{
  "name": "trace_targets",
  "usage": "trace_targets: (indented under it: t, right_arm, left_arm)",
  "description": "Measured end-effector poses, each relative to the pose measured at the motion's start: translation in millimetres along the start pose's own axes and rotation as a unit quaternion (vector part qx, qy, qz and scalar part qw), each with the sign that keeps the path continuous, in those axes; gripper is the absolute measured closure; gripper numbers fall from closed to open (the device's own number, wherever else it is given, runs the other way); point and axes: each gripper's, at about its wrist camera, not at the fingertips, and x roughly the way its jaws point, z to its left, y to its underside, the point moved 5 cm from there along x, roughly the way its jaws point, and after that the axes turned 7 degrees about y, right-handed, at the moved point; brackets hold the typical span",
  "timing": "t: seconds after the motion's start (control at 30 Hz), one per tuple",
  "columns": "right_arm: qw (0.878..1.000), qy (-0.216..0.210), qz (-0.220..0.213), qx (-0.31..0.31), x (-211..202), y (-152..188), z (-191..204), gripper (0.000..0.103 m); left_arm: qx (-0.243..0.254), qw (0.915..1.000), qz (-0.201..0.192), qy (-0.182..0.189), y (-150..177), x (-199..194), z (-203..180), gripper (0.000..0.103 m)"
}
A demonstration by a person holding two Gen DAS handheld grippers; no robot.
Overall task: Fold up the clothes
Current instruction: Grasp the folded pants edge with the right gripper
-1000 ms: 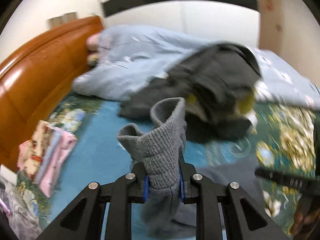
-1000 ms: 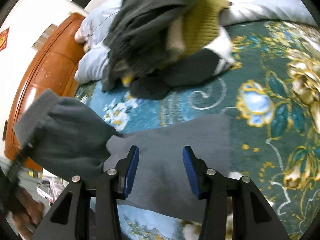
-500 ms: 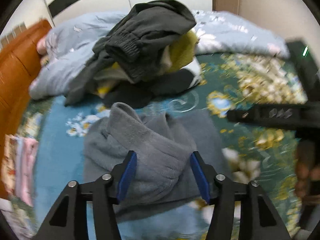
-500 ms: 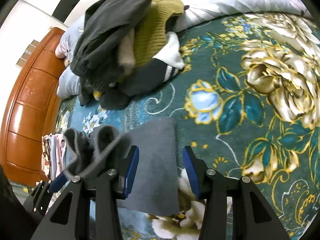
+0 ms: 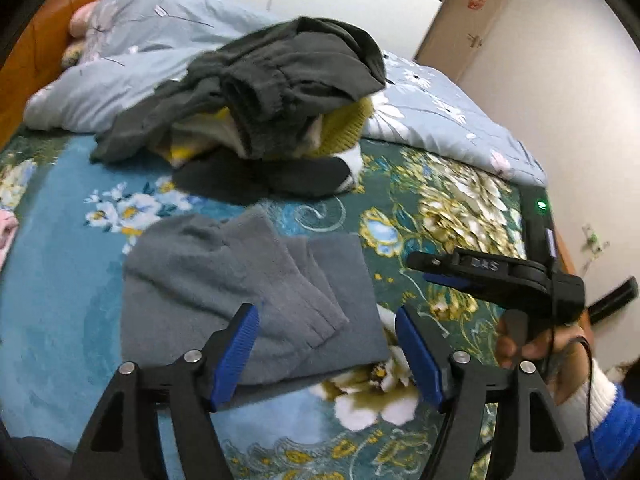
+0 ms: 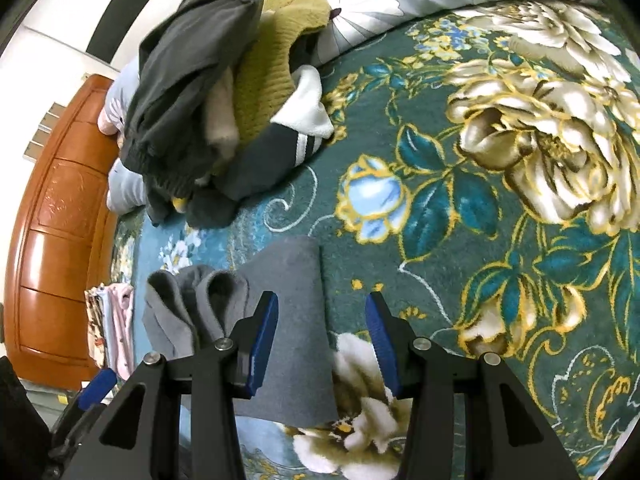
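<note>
My left tool (image 5: 326,354) has just been opening and stands spread, nothing pinched. The grey fleece garment (image 5: 248,304) lies folded on the bed (image 5: 60,280) at twelve o'clock: soft, light, floppy; I'd grip its doubled edge. Right tool (image 6: 322,340) is spread, empty.

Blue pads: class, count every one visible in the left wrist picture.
3: two on the near tool, left and right; one on the other tool at right. Its partner may be hidden.

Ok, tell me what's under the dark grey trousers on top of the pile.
Under the dark grey trousers: a mustard knit, something cream, a dark garment with white stripes. Anything deeper is covered.
</note>
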Motion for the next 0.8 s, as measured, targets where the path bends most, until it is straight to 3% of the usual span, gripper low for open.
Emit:
trace_targets:
  t: [0.13,0.27,0.37,0.43,0.5,0.57,0.7,0.8]
  right_arm:
    - [1.0,-0.004,0.006,-0.013,2.8,3.1,8.4,0.055]
    - [0.999,-0.017,0.01,-0.028,1.6,5.8,19.6,0.055]
    - [0.997,-0.038,0.018,-0.068,4.7,11.9,41.6,0.055]
    - [0.992,-0.051,0.031,-0.109,12.2,19.5,65.0,0.055]
    - [0.987,-0.055,0.043,-0.148,20.2,28.7,89.1,0.055]
    - [0.981,-0.062,0.047,-0.179,25.9,34.0,110.3,0.054]
    - [0.972,-0.064,0.06,-0.22,43.4,36.2,139.4,0.043]
    - [0.967,-0.064,0.073,-0.236,61.0,37.8,150.6,0.042]
  left_arm:
    - [-0.015,0.9998,-0.012,0.008,-2.2,-8.5,11.0,0.028]
    - [-0.088,0.9949,-0.035,-0.035,4.0,-18.7,66.9,0.028]
    - [-0.185,0.9784,-0.039,-0.083,21.1,-17.0,128.9,0.028]
    - [-0.254,0.9612,-0.025,-0.105,40.5,-9.7,165.2,0.028]
    - [-0.323,0.9425,-0.006,-0.085,59.2,-0.1,188.6,0.028]
    - [-0.375,0.926,-0.016,-0.041,68.7,1.2,202.8,0.028]
    - [-0.402,0.9143,-0.042,-0.033,73.6,-6.0,216.9,0.028]
    - [-0.42,0.9062,-0.047,-0.019,77.7,-6.5,222.3,0.028]
